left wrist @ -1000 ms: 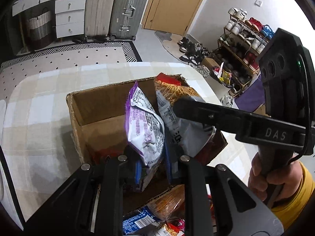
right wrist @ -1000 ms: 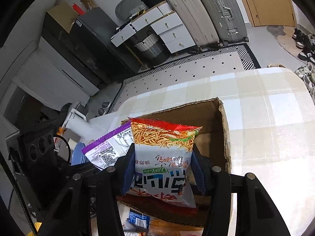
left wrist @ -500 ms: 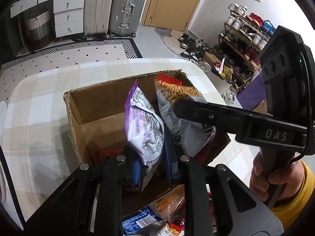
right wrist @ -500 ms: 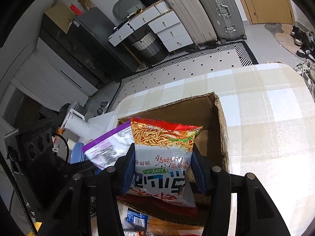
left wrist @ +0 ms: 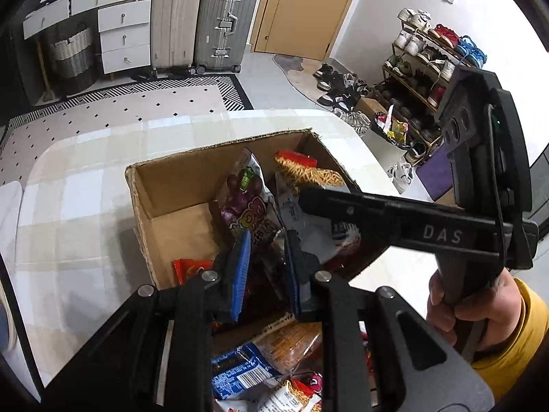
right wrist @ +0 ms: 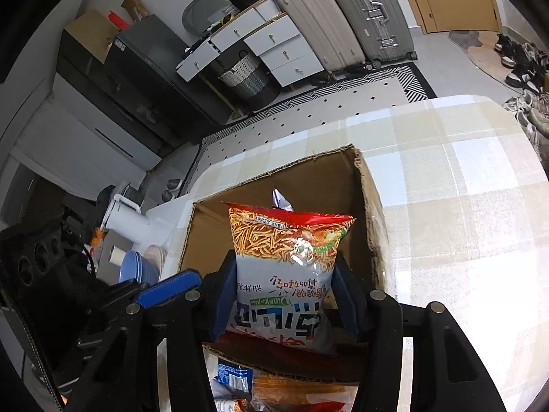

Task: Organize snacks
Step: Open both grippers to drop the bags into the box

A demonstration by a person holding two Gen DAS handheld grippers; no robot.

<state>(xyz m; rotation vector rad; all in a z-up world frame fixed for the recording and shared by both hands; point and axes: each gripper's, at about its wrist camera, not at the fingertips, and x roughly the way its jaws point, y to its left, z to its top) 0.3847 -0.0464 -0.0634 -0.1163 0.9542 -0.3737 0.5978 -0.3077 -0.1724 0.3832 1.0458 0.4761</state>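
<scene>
- The left gripper (left wrist: pixel 264 267) has its blue pads pinched on the low part of a purple snack bag (left wrist: pixel 245 202). The bag stands up inside the cardboard box (left wrist: pixel 164 185).
- The right gripper (right wrist: pixel 283 298) squeezes a noodle snack bag (right wrist: pixel 288 250) by both sides, low down. It hangs over the right part of the box.
- Both bags look light, puffy and slippery. Hard squeezing could crush the snacks inside.
- Holding the flat edges seems safest.
- More snack packs (left wrist: pixel 240 370) lie near, outside the box, on the table (left wrist: pixel 75 213).
</scene>
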